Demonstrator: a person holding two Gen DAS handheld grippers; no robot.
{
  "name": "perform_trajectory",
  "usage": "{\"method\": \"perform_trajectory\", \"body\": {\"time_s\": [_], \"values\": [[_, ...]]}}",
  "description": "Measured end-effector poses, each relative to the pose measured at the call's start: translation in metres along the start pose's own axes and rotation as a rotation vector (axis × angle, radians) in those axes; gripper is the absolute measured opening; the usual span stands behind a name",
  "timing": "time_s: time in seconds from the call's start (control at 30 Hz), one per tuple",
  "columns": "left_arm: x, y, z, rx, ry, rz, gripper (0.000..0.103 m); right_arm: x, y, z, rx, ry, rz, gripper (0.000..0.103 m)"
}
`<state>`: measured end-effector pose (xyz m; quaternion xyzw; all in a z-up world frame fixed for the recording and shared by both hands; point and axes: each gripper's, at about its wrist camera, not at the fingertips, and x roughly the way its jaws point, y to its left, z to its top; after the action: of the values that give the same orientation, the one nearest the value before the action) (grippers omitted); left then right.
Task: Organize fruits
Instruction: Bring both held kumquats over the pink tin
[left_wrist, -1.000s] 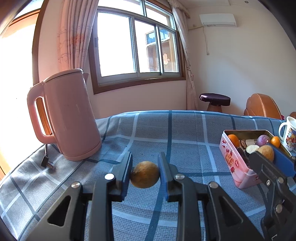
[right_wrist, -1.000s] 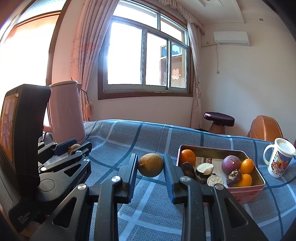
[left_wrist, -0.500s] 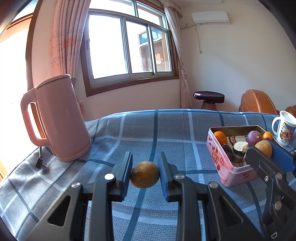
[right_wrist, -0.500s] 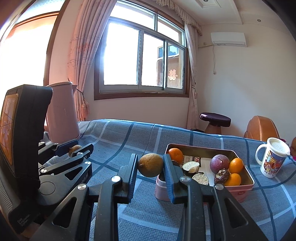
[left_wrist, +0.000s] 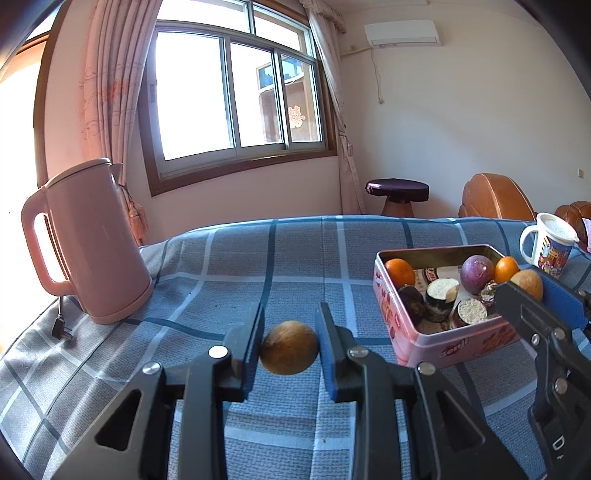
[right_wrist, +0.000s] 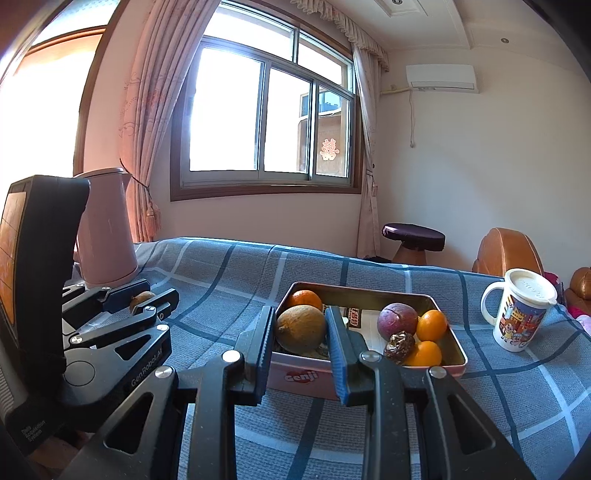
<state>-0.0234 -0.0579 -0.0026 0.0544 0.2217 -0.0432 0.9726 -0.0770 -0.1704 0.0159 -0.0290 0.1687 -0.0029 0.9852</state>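
Both grippers loaded. Left gripper (left_wrist: 290, 347) is clamped on a round brown fruit (left_wrist: 290, 348), pads pressing each side, fruit held clear above the blue checked cloth (left_wrist: 295, 254), well short of the pink tin (left_wrist: 436, 350). Right gripper (right_wrist: 301, 328) is squeezing a bigger brown-green fruit (right_wrist: 301, 328), and that one sits right at the tin's near-left corner, over the rim as far as the right wrist cam shows; can't tell if it touches anything inside.

Tin contents, right cam: an orange (right_wrist: 305, 298) at back-left, just behind the held fruit, a purple passion fruit (right_wrist: 397, 320) mid-tin, two small oranges (right_wrist: 431, 325) to its right, one in front of the other, plus a dark wrinkled lump (right_wrist: 399, 343) in front of the purple fruit, prob. dried fruit but too small to say. Left cam adds cut halves w/ pale faces (left_wrist: 441, 290) on the tin's near side.

Off to the side: pink kettle (left_wrist: 92, 243) at the cloth's left end, plug lying beside it. Cartoon mug (right_wrist: 521, 310) w/ lid stands right of the tin, apart from it.
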Motion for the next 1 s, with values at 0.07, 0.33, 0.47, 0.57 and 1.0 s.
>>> {"method": "perform_trajectory", "body": {"time_s": [0.07, 0.33, 0.47, 0.57, 1.0], "values": [[0.000, -0.007, 0.001, 0.010, 0.000, -0.011, 0.029, 0.000, -0.006, 0.000, 0.004, 0.001, -0.012, 0.030], [-0.002, -0.036, 0.004, 0.039, -0.001, -0.049, 0.029, -0.001, -0.025, 0.000, 0.016, 0.003, -0.048, 0.030], [-0.001, -0.046, 0.005, 0.048, 0.000, -0.062, 0.029, -0.001, -0.035, -0.001, 0.021, 0.004, -0.064, 0.030], [0.000, -0.053, 0.006, 0.054, 0.003, -0.072, 0.029, -0.002, -0.042, -0.001, 0.025, 0.004, -0.077, 0.030], [0.004, -0.080, 0.012, 0.057, 0.014, -0.124, 0.029, -0.003, -0.070, -0.001, 0.045, 0.008, -0.130, 0.030]]}}
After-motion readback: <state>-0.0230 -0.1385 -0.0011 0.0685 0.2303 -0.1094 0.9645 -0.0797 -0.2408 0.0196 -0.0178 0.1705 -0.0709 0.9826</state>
